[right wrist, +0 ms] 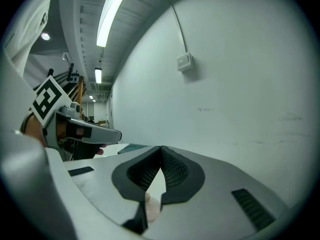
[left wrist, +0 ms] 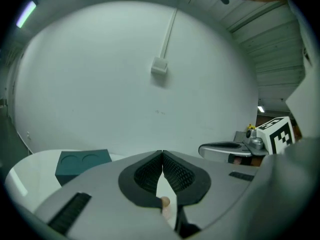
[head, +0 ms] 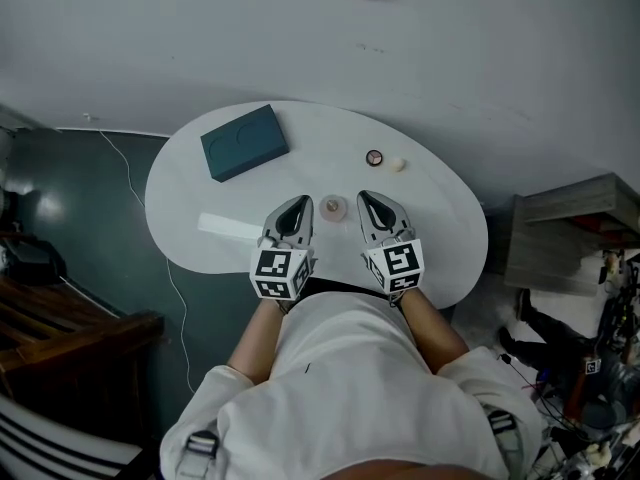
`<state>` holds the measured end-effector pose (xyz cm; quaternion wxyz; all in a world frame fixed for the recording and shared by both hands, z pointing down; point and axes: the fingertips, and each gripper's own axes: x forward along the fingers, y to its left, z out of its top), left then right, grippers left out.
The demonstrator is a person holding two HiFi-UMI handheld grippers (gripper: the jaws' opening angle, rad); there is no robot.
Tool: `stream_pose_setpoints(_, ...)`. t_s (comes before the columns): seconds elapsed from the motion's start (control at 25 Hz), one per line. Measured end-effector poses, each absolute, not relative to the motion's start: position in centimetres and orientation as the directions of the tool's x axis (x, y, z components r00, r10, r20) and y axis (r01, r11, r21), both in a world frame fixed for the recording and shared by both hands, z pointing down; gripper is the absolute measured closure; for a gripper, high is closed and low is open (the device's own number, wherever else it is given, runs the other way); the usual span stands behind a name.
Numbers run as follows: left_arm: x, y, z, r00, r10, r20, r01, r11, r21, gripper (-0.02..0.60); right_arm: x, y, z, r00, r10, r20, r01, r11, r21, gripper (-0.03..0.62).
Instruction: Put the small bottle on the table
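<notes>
white table (head: 430,218) beneath left tool (head: 298,202) and right tool (head: 368,198), parallel, pointing forward, jaws together, small bottle (head: 333,206) between

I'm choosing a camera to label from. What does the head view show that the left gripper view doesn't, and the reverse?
Only the head view: the small bottle seen whole, a dark-rimmed round piece and a cream piece beside it. Only the left gripper view: the wall box with its cable running up. Both: the teal box, the white table and the right gripper.
</notes>
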<state>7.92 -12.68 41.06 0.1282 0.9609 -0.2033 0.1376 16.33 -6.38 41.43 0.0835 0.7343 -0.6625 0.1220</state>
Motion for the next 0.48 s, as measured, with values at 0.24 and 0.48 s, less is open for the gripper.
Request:
stream_pose_setpoints(0.24,8.5,-13.4,35.5,0.903,-0.389,0.182,-0.418,-0.895,0.158,0.563,17.0,-7.0,36.2,0.111,-0.978,0.178,-0.994,-0.112,0.003,0.597)
stream_pose_setpoints(0.48,7.9,-13.5,34.5,0.896,-0.413,0.163,-0.433,-0.894,0.115,0.562,17.0,-7.0,35.2,0.137,-0.978,0.160,-0.990,-0.138,0.007,0.597)
